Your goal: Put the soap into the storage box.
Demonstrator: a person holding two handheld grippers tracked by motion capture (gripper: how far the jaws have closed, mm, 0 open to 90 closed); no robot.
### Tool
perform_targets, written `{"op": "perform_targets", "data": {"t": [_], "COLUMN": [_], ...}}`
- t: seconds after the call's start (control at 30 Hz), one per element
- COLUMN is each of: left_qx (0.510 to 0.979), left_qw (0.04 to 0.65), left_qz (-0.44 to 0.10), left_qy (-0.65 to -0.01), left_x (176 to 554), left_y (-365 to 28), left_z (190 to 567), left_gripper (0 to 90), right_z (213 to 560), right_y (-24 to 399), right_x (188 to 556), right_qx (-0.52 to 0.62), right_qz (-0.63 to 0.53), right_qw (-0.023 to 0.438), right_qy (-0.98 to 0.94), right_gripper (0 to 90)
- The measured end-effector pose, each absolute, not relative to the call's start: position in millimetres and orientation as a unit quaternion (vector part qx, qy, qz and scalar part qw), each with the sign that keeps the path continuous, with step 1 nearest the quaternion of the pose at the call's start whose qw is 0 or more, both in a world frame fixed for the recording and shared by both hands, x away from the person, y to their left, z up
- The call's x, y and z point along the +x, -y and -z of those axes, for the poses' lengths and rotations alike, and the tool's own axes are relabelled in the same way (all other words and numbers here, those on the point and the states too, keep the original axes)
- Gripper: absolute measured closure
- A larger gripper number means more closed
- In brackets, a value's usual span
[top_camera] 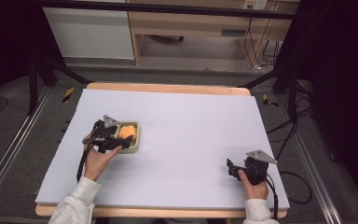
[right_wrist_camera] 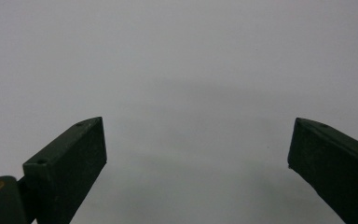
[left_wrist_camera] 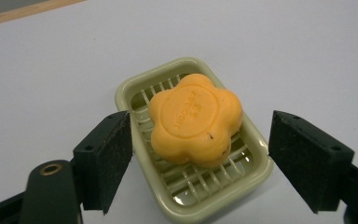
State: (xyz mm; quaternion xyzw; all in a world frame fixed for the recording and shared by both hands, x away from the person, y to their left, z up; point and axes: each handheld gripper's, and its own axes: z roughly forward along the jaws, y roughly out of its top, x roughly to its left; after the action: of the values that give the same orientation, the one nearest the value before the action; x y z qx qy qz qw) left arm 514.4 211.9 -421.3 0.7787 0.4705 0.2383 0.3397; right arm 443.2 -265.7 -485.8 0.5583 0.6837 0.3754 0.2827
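Observation:
An orange flower-shaped soap (left_wrist_camera: 195, 119) lies in a pale green slatted soap dish (left_wrist_camera: 135, 88) on the white table. In the high view the soap (top_camera: 126, 131) and dish (top_camera: 134, 145) sit at the left of the table. My left gripper (left_wrist_camera: 200, 156) stands open, its jaws on either side of the dish's near end, apart from the soap. In the high view the left gripper (top_camera: 120, 141) is at the dish's left side. My right gripper (top_camera: 231, 168) rests open near the table's front right, with nothing between its jaws (right_wrist_camera: 198, 163).
The white table surface (top_camera: 191, 126) stretches wide between the two grippers. Its wooden edge (top_camera: 168, 87) runs along the far side. Black frame legs and cables stand on the floor around the table.

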Motion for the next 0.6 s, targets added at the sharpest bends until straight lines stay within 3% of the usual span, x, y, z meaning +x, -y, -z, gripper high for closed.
{"op": "perform_targets", "data": {"t": [0.6], "left_qx": [0.752], "left_qw": [0.389], "left_qz": [-0.259], "left_qy": [-0.465], "left_x": [467.1], "left_y": [-254.5], "left_z": [440.5], "left_gripper": [25.5], "right_z": [483.2], "right_y": [266.4], "right_x": [439.6], "right_qx": [0.557], "right_qz": [-0.378], "right_qw": [0.282], "right_qy": [-0.684], "right_gripper": [5.0]}}
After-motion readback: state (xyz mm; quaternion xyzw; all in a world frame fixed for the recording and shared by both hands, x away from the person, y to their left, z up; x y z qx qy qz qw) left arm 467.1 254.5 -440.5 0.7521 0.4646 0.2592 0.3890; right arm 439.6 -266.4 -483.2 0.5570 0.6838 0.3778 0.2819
